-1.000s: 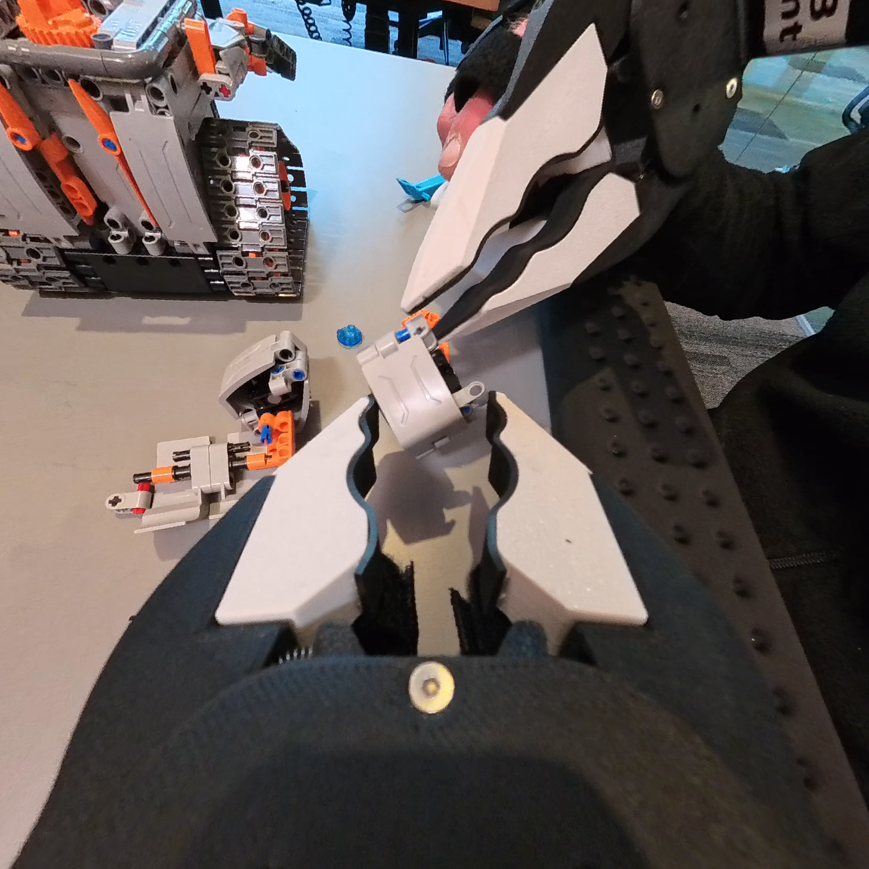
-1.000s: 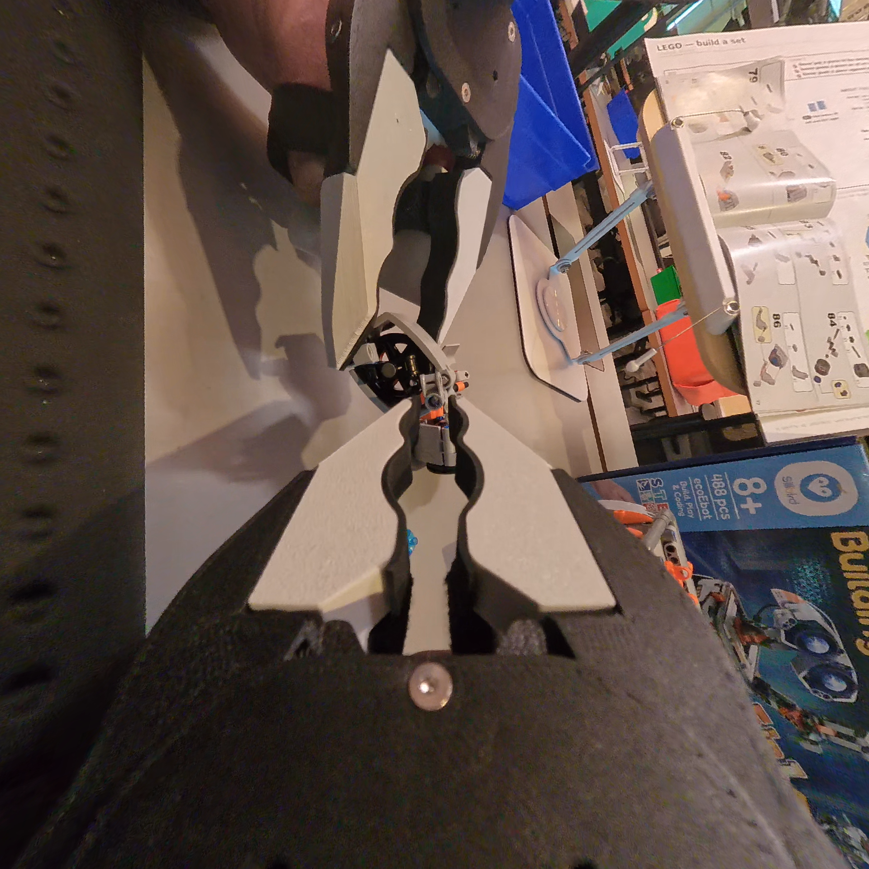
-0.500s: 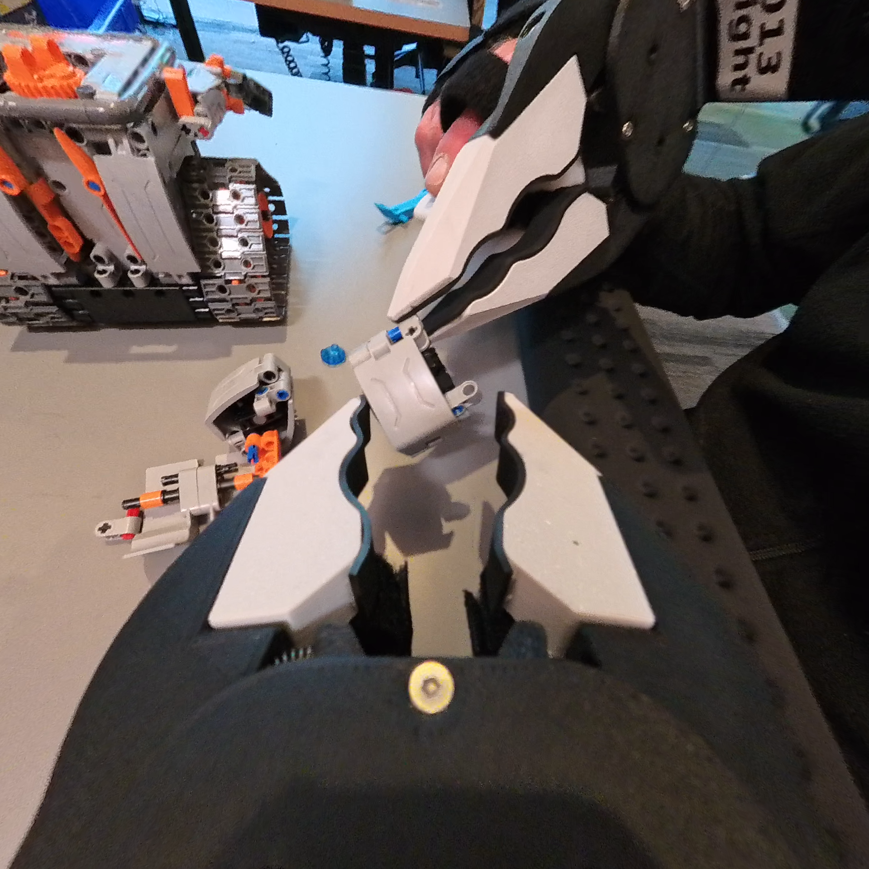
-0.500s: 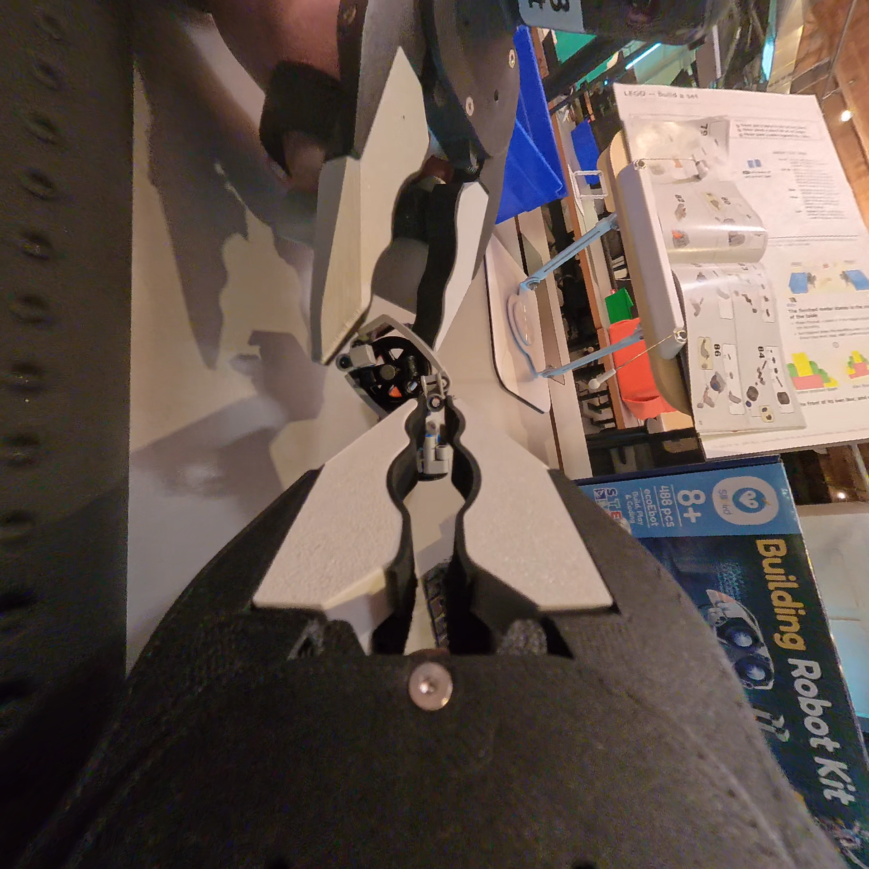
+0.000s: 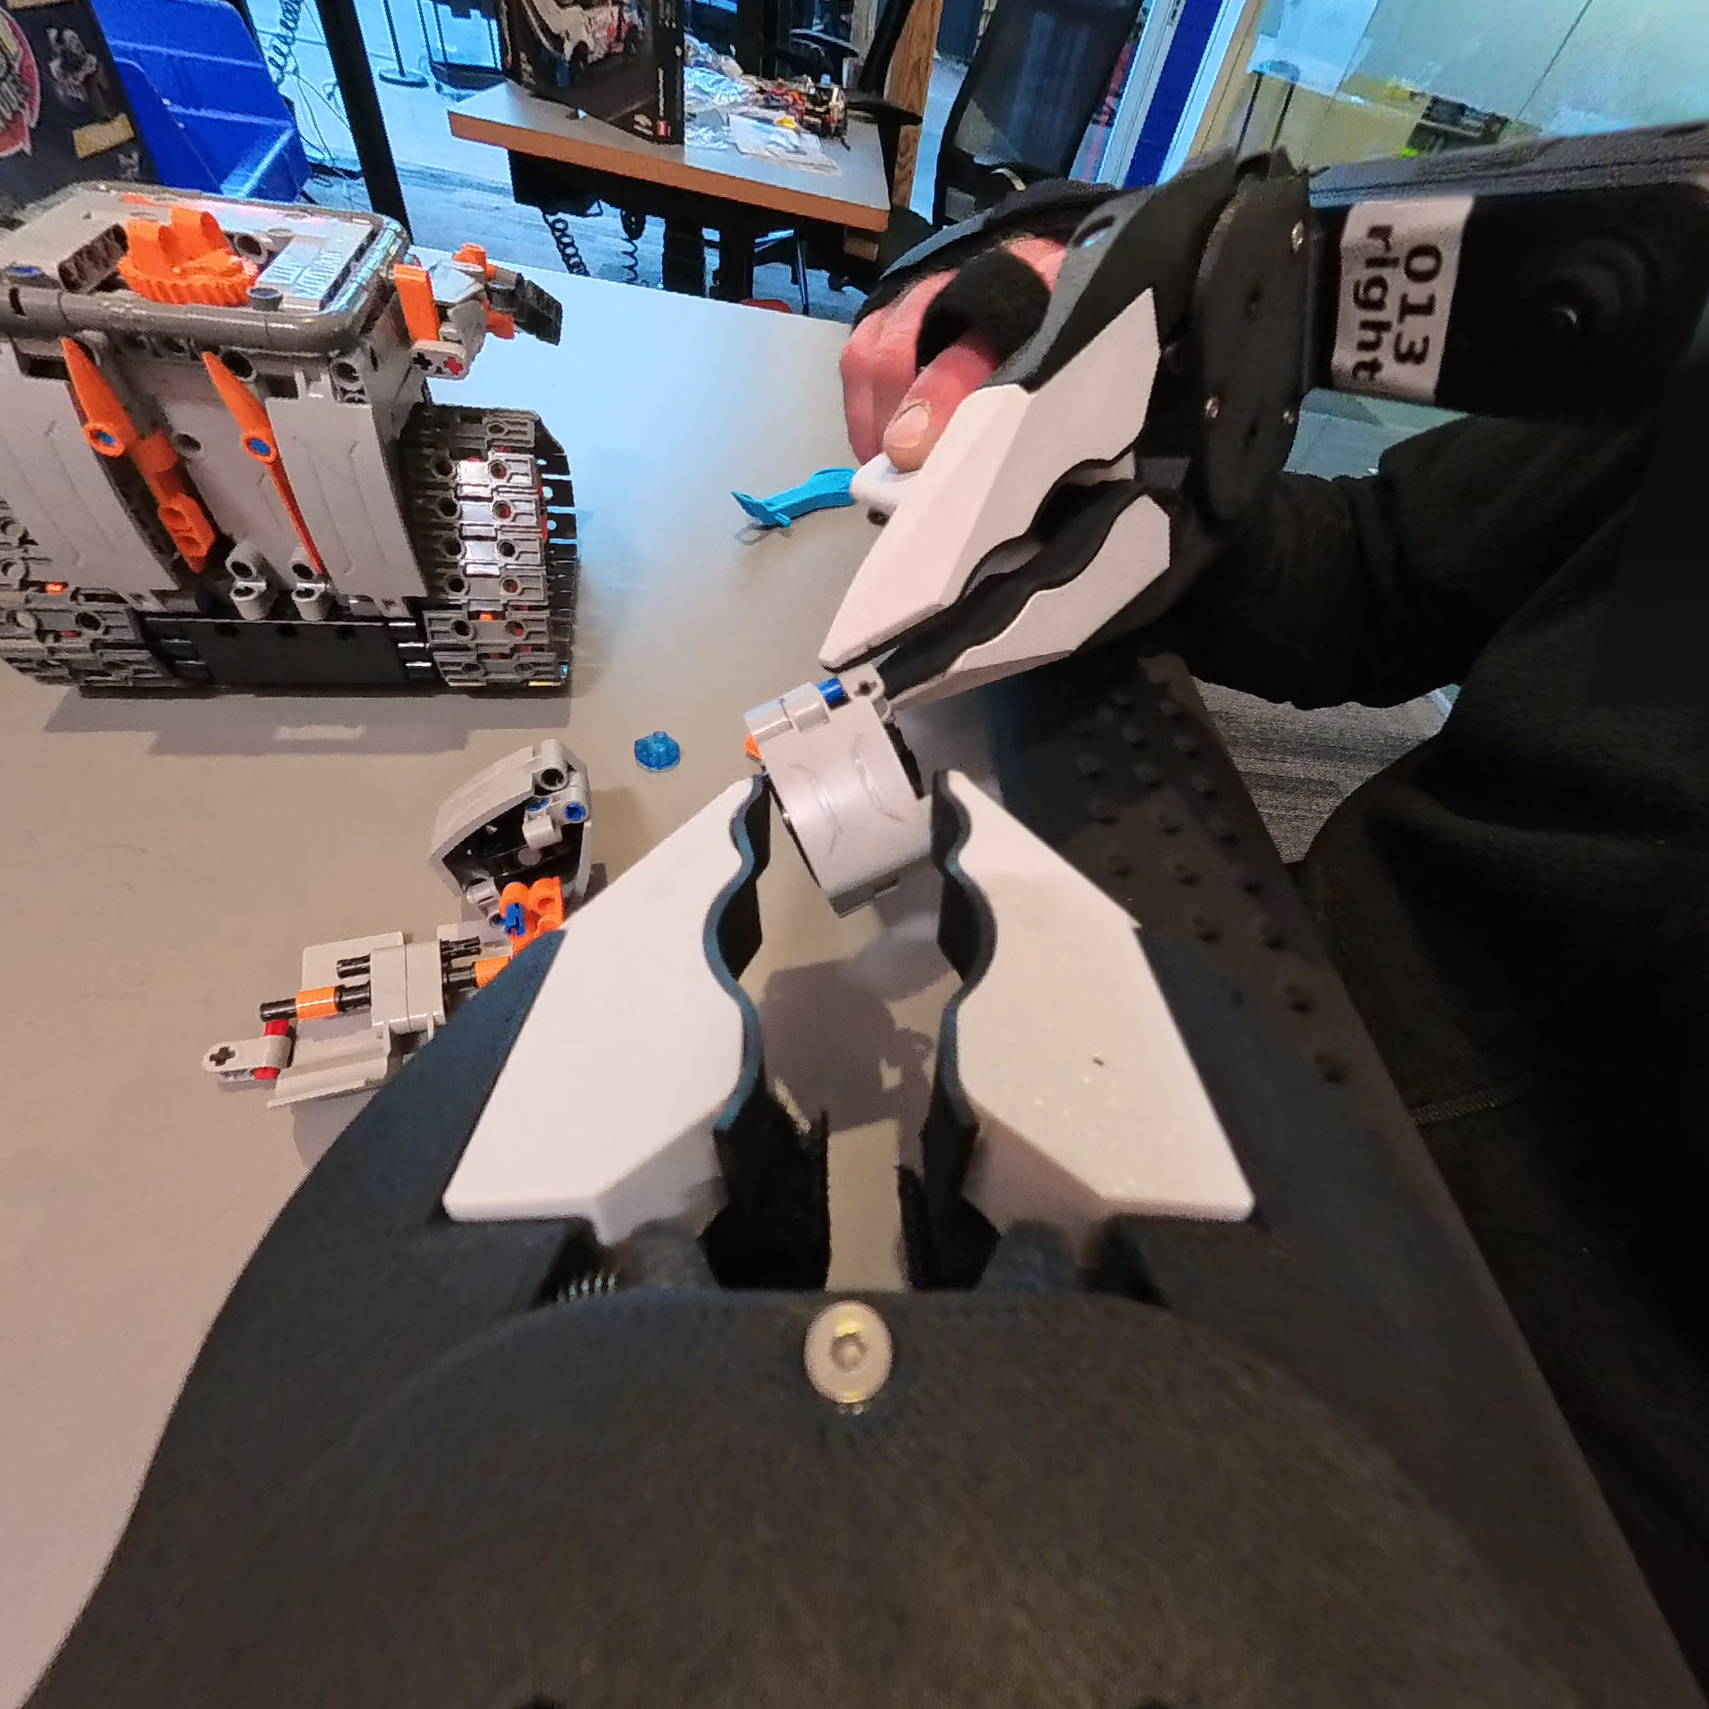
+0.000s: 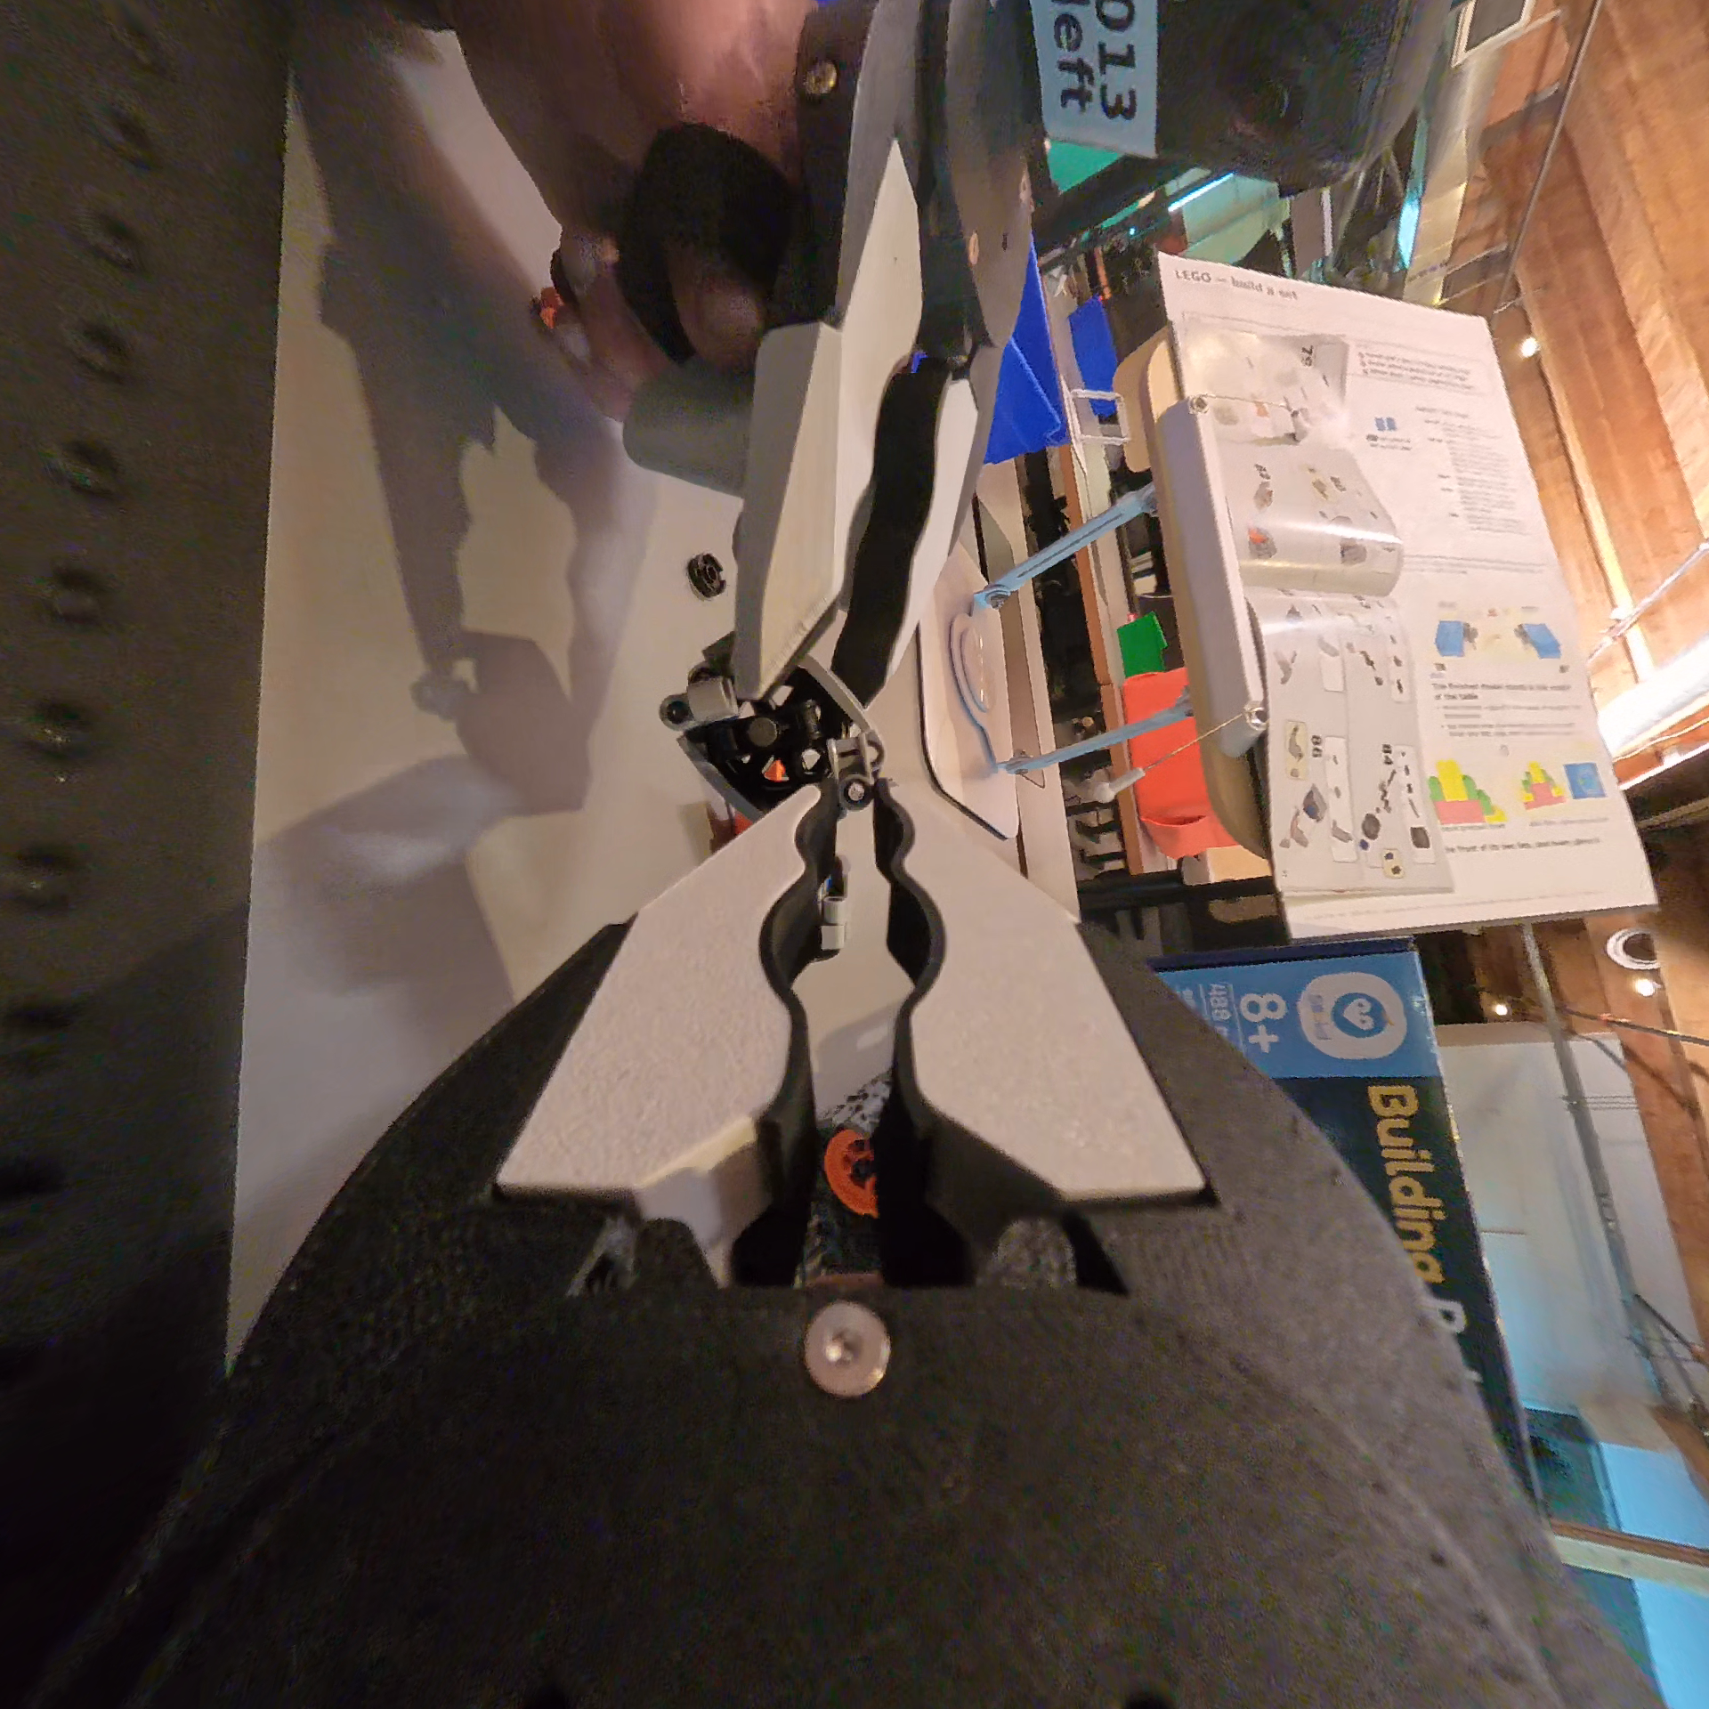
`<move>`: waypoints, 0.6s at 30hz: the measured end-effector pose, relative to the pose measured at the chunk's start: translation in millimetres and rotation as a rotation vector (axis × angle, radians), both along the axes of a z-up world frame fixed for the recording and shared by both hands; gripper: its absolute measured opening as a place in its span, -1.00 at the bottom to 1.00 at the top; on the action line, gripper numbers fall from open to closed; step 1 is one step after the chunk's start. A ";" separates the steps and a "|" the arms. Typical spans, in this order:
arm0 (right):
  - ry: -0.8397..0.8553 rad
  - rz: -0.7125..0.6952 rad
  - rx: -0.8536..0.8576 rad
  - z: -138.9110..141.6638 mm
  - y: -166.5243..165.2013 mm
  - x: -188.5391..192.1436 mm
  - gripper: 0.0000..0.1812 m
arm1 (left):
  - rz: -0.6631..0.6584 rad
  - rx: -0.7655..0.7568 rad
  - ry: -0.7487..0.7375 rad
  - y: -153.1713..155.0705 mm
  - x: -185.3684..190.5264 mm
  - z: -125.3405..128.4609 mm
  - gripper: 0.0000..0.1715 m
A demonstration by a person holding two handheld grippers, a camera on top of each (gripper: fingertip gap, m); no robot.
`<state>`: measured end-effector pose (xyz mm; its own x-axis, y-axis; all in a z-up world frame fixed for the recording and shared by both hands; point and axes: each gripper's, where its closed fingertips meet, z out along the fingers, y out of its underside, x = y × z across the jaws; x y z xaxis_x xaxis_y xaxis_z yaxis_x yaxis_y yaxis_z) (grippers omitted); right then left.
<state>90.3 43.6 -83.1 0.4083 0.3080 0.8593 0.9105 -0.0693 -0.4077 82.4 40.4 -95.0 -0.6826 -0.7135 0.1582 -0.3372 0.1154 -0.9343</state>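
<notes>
Tongs first: the left gripper (image 5: 849, 797) is partly closed, both black pads pressed against the sides of a small rounded light-grey brick assembly (image 5: 846, 832) held above the table. The right gripper (image 5: 860, 680) comes in from beyond it, its jaws nearly together, pinching a thin grey connector at the assembly's top edge beside a blue pin. From the right wrist view the assembly's open side shows black inner parts and a spot of orange.

Just left of the left gripper, on the grey table (image 5: 185, 1248), lie a second grey domed brick piece (image 5: 518, 823) and a flat grey and orange beam piece with black pins (image 5: 361, 1008). A small round blue stud (image 5: 658, 751) sits just beyond the fingertips, with a turquoise plastic prying tool (image 5: 795, 495) farther off. Well beyond on the left stands a large grey and orange tracked brick model (image 5: 277, 462). A black studded mat (image 5: 1202, 879) runs along the right.

Beyond the table edge are blue plastic bins (image 6: 1026, 398); their contents cannot be made out. A blue cardboard box (image 6: 1295, 1017) stands closed, near an open instruction booklet on a stand (image 6: 1341, 555).
</notes>
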 end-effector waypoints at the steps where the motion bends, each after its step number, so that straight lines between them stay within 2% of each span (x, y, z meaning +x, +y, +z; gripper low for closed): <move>1: -0.014 -0.002 0.009 0.8 0.0 -0.4 -0.95 | 0.003 -0.002 -0.002 0.3 0.2 0.6 -0.63; 13: -0.099 -0.053 0.060 5.0 2.3 0.6 -0.95 | 0.091 0.129 -0.075 5.7 4.1 3.6 -0.67; 18: -0.103 -0.073 0.071 7.0 3.2 0.7 -0.96 | 0.103 0.127 -0.072 6.6 4.6 5.0 -0.68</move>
<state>90.9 46.8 -76.1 0.3361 0.2174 0.9164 0.9413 -0.1113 -0.3188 86.9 47.0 -90.0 -0.6114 -0.7912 0.0155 -0.2856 0.2023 -0.9367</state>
